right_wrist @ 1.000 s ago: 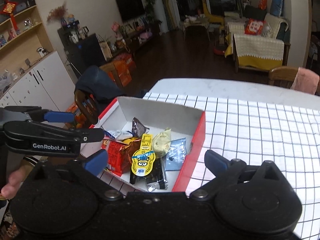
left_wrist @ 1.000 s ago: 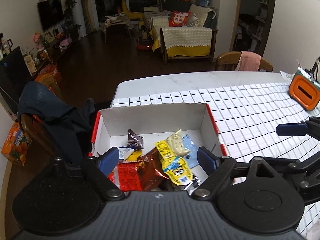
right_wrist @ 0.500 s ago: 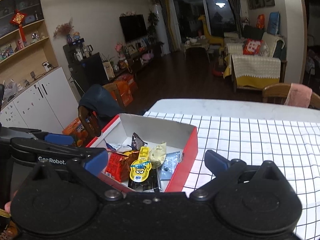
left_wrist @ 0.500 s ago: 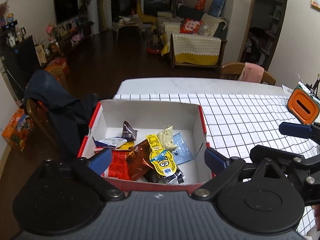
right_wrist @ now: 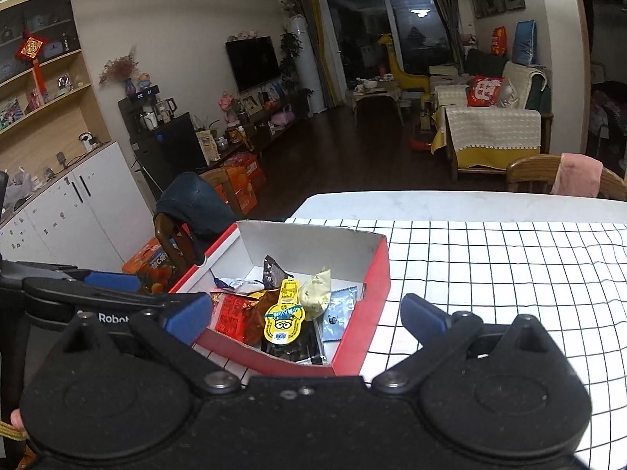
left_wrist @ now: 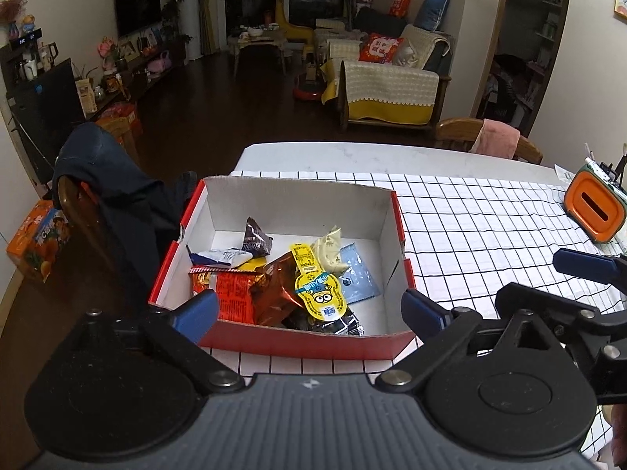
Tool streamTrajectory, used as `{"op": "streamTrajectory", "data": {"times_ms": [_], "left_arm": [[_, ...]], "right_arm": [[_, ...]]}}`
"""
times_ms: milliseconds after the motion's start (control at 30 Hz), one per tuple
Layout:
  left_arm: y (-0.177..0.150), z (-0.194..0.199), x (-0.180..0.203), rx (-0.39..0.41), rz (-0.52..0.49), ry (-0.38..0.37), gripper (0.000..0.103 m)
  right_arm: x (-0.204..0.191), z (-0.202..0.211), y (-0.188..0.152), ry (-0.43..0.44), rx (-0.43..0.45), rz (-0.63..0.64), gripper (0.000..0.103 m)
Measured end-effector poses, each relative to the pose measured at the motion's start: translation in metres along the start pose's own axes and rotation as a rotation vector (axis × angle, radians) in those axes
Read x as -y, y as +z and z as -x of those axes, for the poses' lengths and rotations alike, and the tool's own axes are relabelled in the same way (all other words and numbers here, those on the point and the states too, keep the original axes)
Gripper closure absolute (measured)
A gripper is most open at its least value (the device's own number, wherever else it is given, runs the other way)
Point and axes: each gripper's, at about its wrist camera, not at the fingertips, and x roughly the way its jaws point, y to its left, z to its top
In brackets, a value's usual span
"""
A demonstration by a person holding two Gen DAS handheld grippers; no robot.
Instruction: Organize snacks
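snacks (left_wrist: 298, 282) heaped in red box (left_wrist: 399, 211) on checked cloth (left_wrist: 490, 231), near its left edge | my left gripper (left_wrist: 309, 309) – wide, empty, above near wall | my right gripper (right_wrist: 305, 313) likewise wide, empty | advice: judge pile settled – lift clear, don't nudge box

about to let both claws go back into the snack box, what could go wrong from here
The box sits at the table's left edge, beside the chair; a push from the open left claw might slide it off. The snacks are piled loosely: closing on the yellow minion pack could also catch the red foil pack beneath. The right claw is close alongside, so the two might collide.
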Motion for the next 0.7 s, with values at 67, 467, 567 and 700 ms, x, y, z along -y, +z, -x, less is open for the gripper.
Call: {"op": "streamTrajectory", "data": {"times_ms": [67,467,567,700], "left_arm": [[-0.0004,0.0007,-0.0006,0.0,0.007,-0.001,0.003],[-0.0007,0.0046,-0.0015,0.004,0.018,-0.003,0.003],[-0.0006,0.005,-0.0011,0.004,0.016,-0.006,0.003],[-0.0006,0.0053,-0.0019,0.007,0.017,-0.008,0.003]], "right_arm": [[-0.0002,0.0017,-0.0012,-0.011,0.008,-0.006,0.0],[0.0001,0.0018,-0.0055,-0.015,-0.003,-0.058,0.0],[-0.0013,0.0017,-0.0057,-0.022,-0.003,-0.059,0.0],[-0.0032,0.0014,-0.0053,-0.042,0.007,-0.055,0.0]]}}
